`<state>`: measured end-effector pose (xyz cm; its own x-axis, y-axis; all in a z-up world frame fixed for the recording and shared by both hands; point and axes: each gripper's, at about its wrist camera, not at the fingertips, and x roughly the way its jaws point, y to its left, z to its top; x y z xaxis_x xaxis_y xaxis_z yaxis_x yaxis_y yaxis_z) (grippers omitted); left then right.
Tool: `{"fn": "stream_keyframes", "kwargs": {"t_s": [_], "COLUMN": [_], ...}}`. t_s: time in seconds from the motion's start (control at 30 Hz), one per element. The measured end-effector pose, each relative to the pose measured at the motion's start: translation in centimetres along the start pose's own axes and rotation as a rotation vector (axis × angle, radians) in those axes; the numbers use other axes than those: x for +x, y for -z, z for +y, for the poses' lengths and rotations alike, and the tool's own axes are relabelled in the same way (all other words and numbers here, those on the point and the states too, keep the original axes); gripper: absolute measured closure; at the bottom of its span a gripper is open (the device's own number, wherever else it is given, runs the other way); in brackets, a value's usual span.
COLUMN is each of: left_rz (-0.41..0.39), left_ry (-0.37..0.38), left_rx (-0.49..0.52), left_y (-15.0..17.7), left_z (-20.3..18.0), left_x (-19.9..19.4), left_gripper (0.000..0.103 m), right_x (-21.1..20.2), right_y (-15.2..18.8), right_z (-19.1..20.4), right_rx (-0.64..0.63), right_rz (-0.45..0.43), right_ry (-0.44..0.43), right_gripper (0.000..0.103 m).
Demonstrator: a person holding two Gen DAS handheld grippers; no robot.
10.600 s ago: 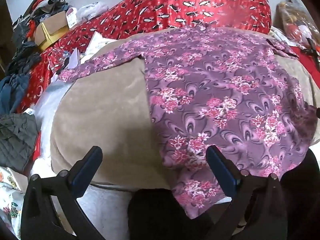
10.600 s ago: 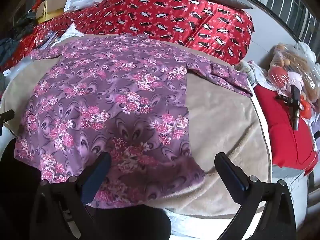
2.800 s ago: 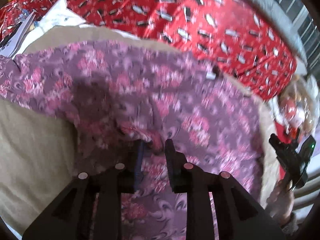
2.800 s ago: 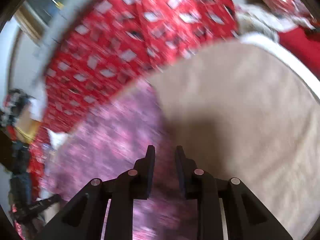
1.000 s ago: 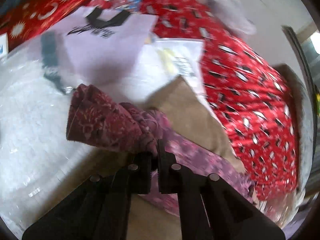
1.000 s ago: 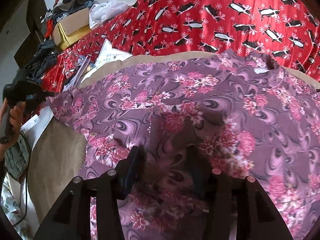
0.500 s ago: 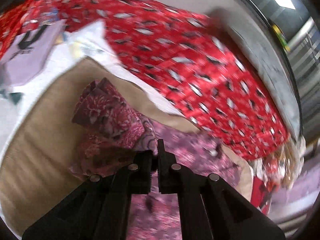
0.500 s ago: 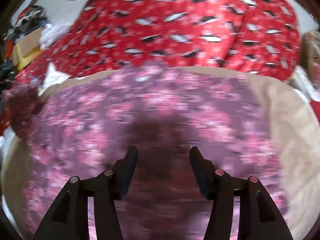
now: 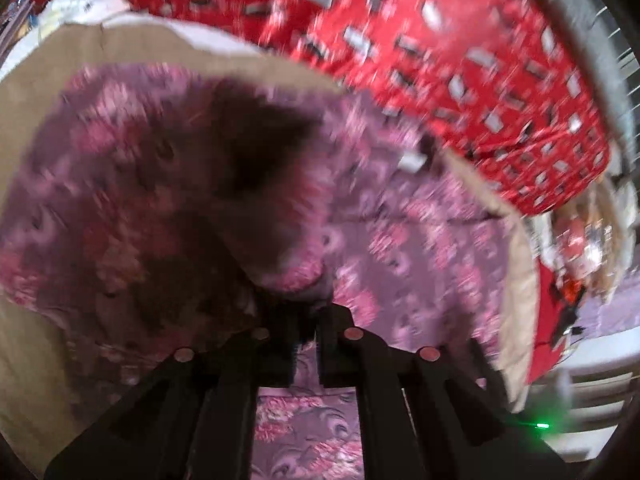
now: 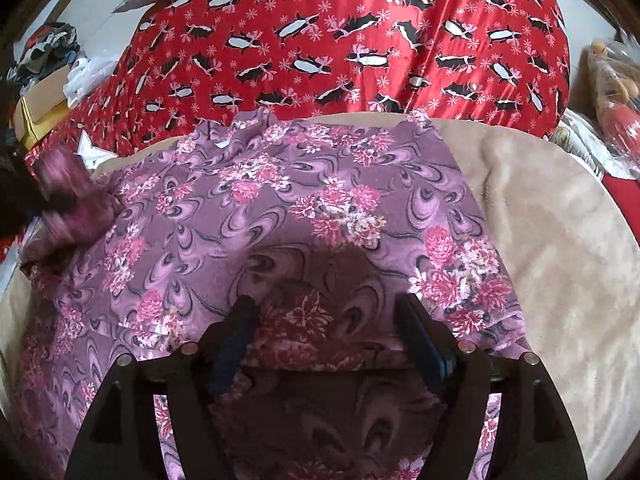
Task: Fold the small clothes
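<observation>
A purple floral dress lies spread on a beige blanket. Its right sleeve is folded in over the body, the cuff lying inside-out between my right gripper's fingers. My right gripper hovers low over that cuff with its jaws opening, the pads clear of the cloth. My left gripper is shut on the left sleeve, which bunches up ahead of the fingers and drapes over the dress body. In the right wrist view the blurred left sleeve shows at the far left.
A red quilt with black-and-white fish shapes lies bunched behind the blanket. A cardboard box and dark clothes sit at the back left. Bagged toys lie at the right, over a red cushion.
My left gripper has carried the left sleeve inward from the blanket's left edge over the dress body. My right gripper's jaws have widened and let go of the right cuff.
</observation>
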<state>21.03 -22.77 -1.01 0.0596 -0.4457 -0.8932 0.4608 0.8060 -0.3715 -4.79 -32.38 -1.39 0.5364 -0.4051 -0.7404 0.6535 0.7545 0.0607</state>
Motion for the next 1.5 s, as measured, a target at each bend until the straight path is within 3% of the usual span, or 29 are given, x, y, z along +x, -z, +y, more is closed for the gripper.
{"fn": "stream_keyframes", "kwargs": {"t_s": [0.07,0.23,0.3,0.37,0.5,0.67,0.87,0.93,0.97,1.0,1.17,1.27,1.43,1.5], "left_rz": [0.018,0.032,0.002,-0.063,-0.076,-0.032,-0.021,-0.015,-0.011,-0.011,-0.026,-0.024,-0.005,-0.005], "left_ry": [-0.039,0.036,0.078,0.087,0.136,0.185,0.247,0.249,0.251,0.253,0.246,0.232,0.202,0.183], "left_rx": [0.019,0.019,-0.004,-0.056,-0.191,-0.312,-0.373,-0.379,-0.379,-0.376,-0.339,-0.327,-0.298,-0.285], "left_y": [0.6,1.0,1.2,1.6,2.2,2.4,2.3,2.1,2.0,2.1,2.0,2.2,2.8,3.0], "left_z": [0.1,1.8,3.9,6.6,12.3,16.5,18.1,18.2,18.1,18.1,16.7,15.7,14.1,13.7], "left_x": [1.1,-1.8,-4.7,-7.2,-8.5,-6.9,-6.1,-5.8,-5.8,-5.8,-6.1,-5.9,-5.4,-5.4], "left_gripper": [0.097,0.093,0.080,0.055,0.055,0.055,0.055,0.055,0.055,0.055,0.055,0.055,0.055,0.055], "right_x": [0.2,0.2,-0.3,-1.4,-2.4,-2.1,-0.1,1.6,2.3,2.5,0.3,-0.2,0.7,0.8], "right_y": [-0.1,-0.7,-1.6,-2.7,-4.4,-3.7,-3.2,-3.5,-3.7,-3.9,-5.3,-5.7,-3.6,-2.1], "right_z": [0.1,0.4,0.9,2.3,8.3,16.0,23.2,23.7,23.5,22.9,16.0,10.7,1.1,-2.8], "right_rx": [-0.004,-0.018,-0.010,-0.011,-0.135,-0.313,-0.511,-0.499,-0.470,-0.428,-0.125,0.054,0.332,0.451], "right_rz": [0.001,0.032,0.038,-0.002,-0.019,0.004,-0.015,0.034,0.067,0.088,0.022,0.022,0.091,0.102], "right_ry": [-0.002,0.015,0.010,-0.074,-0.209,-0.276,-0.182,-0.196,-0.251,-0.293,-0.417,-0.442,-0.421,-0.371], "right_gripper": [0.025,0.024,0.024,0.024,0.024,0.024,0.024,0.034,0.070,0.090,0.092,0.092,0.089,0.081]}}
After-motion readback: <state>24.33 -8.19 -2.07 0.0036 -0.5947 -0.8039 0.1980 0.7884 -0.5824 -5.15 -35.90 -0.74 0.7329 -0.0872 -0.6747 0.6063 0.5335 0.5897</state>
